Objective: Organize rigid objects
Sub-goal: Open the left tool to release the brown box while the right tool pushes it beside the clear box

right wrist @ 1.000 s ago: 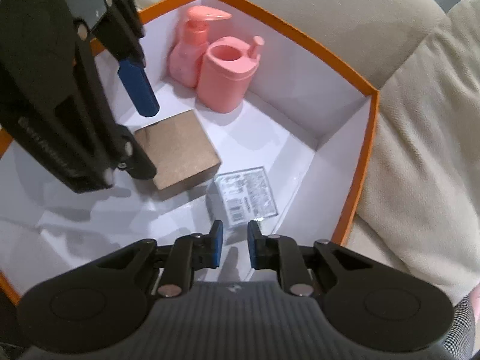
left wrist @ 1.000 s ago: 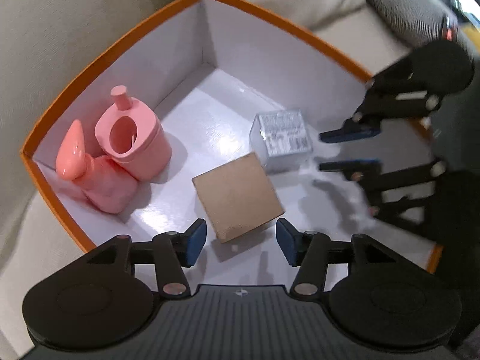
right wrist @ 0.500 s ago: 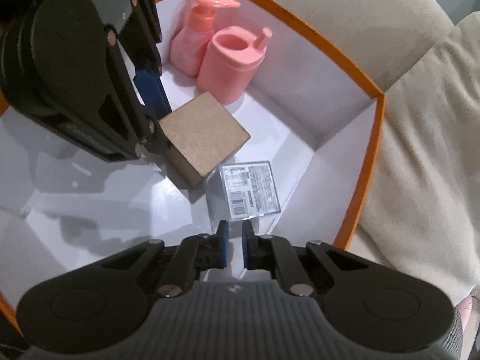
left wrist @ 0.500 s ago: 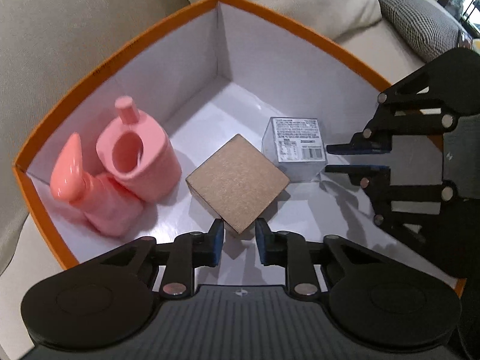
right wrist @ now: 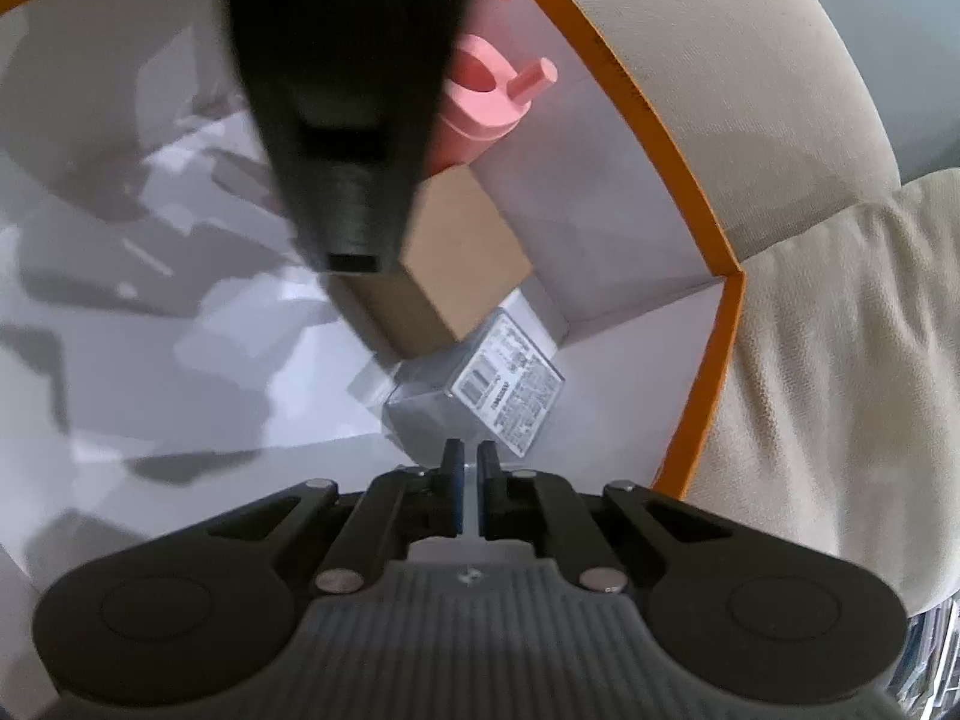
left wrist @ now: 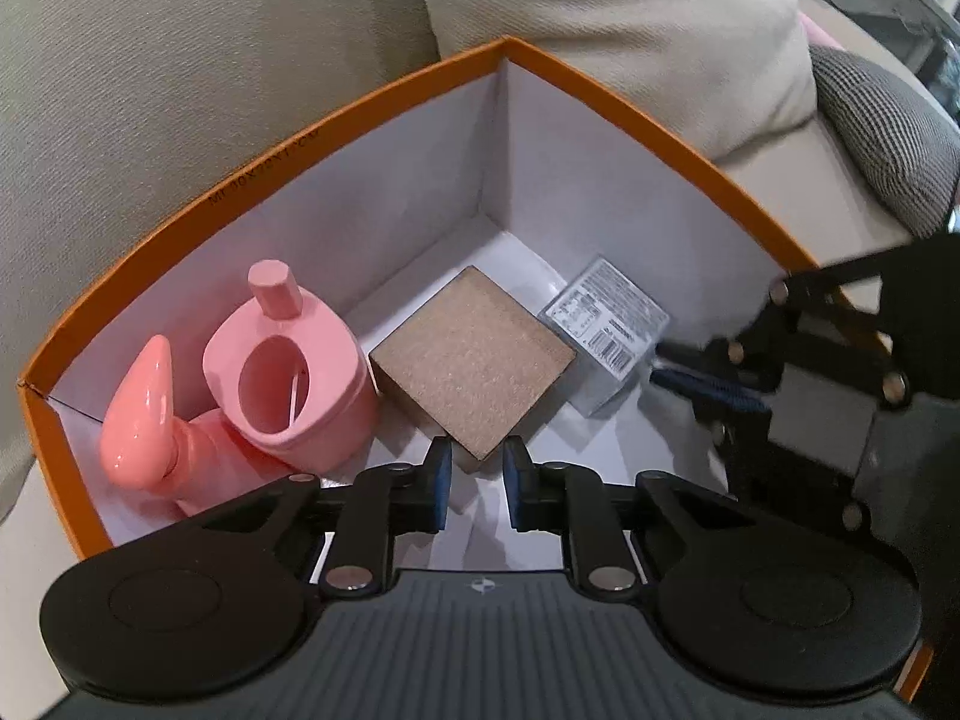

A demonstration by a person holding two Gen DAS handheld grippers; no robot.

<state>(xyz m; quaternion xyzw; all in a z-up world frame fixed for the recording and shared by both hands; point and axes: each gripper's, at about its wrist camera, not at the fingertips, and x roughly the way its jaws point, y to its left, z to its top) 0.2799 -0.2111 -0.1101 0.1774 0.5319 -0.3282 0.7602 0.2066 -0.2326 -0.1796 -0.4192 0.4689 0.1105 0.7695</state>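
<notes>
An orange-rimmed white box (left wrist: 360,114) holds a pink pump bottle (left wrist: 150,402), a pink cup holder (left wrist: 288,372), a brown cardboard cube (left wrist: 474,354) and a clear labelled cube (left wrist: 606,324). My left gripper (left wrist: 476,483) is nearly shut, its pads at the brown cube's near corner, not clamping it. My right gripper (right wrist: 470,489) is shut and empty, its tips against the clear cube (right wrist: 498,384), which sits in the box corner beside the brown cube (right wrist: 444,264). The left gripper's body (right wrist: 342,90) hides most of the pink items in the right wrist view.
The box sits on a beige sofa with cushions (left wrist: 600,30) behind it and a checked grey cushion (left wrist: 888,138) at the right. The right gripper (left wrist: 708,384) shows in the left wrist view at the box's right side.
Both cubes have slid toward the box's far corner, pushed by the grippers. The left gripper narrowed from open to nearly shut; the right one closed fully.
</notes>
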